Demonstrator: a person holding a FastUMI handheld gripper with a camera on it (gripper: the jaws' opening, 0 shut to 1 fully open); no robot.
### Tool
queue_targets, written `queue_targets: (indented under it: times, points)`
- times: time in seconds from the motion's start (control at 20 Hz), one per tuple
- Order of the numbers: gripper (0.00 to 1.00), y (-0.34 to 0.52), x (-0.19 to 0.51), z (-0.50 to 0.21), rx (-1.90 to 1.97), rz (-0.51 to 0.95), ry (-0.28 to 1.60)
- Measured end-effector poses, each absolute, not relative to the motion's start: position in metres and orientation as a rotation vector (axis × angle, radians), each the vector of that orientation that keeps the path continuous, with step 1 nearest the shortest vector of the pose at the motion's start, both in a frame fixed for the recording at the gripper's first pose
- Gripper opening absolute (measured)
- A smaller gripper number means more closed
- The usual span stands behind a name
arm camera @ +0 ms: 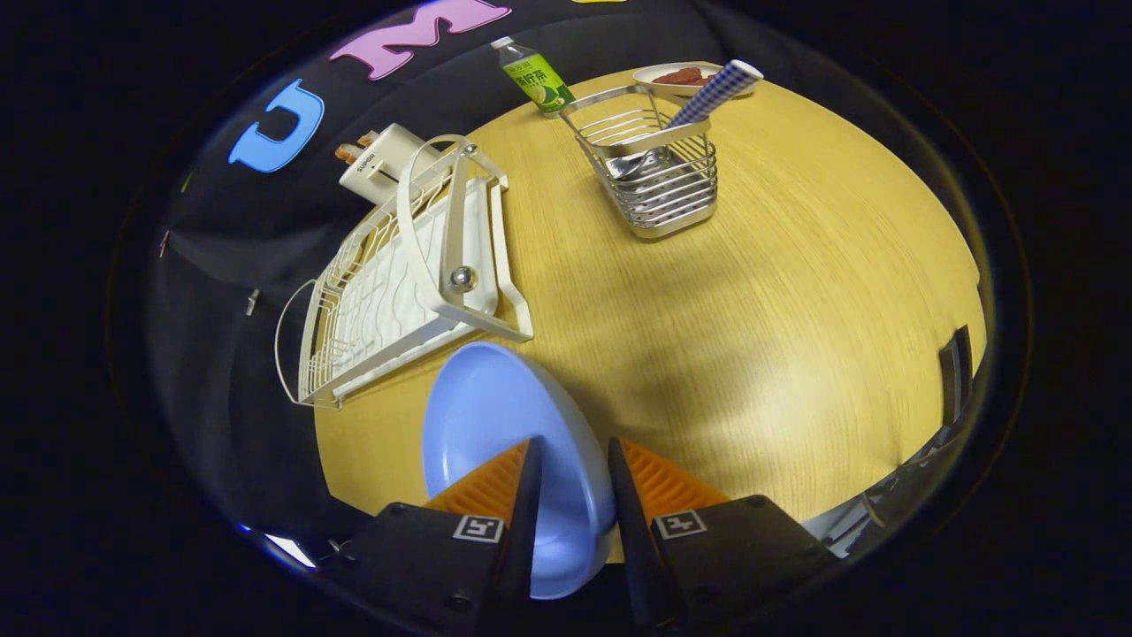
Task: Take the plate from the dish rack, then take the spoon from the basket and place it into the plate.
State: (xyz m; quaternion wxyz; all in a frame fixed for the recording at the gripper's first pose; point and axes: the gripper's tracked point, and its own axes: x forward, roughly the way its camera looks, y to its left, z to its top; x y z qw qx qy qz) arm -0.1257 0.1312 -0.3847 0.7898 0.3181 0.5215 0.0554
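- White dish rack (pixel 402 274) sits empty beside the held plate; swinging could clip it.
- Blue plate (pixel 495 425) is pinched on edge between nearly closed gripper (pixel 573 460) fingers; it may slip.
- Spoon (pixel 712 93) stands in wire basket (pixel 659 172), well beyond.

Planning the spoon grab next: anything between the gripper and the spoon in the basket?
Only the blue plate, which sits between the gripper's fingers. Past it, bare tabletop runs to the wire basket holding the spoon.

matt wood-grain desk (pixel 796 292); shiny metal wire basket (pixel 659 177); white coated wire dish rack (pixel 398 283); smooth glossy plate (pixel 486 416) beside it.
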Motion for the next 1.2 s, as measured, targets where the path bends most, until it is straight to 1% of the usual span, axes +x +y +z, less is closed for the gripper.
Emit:
queue_targets:
  times: [0.15,0.2,0.25,0.4,0.45,0.5,0.8,0.95,1.1,1.2]
  points:
    - [0.55,0.124,-0.122,-0.383,0.715,0.098,1.112]
    - [0.64,0.121,-0.121,-0.382,0.719,0.094,1.106]
    - [0.69,0.119,-0.121,-0.380,0.716,0.098,1.103]
    - [0.92,0.116,-0.123,-0.365,0.679,0.139,1.082]
    - [0.96,0.115,-0.123,-0.356,0.656,0.157,1.063]
    - [0.97,0.113,-0.121,-0.347,0.632,0.176,1.038]
    - [0.97,0.098,-0.102,-0.261,0.478,0.284,0.835]
    - [0.97,0.089,-0.082,-0.207,0.399,0.332,0.716]
    - [0.97,0.066,-0.051,-0.164,0.301,0.346,0.586]
    - [0.97,0.043,-0.032,-0.158,0.206,0.326,0.553]
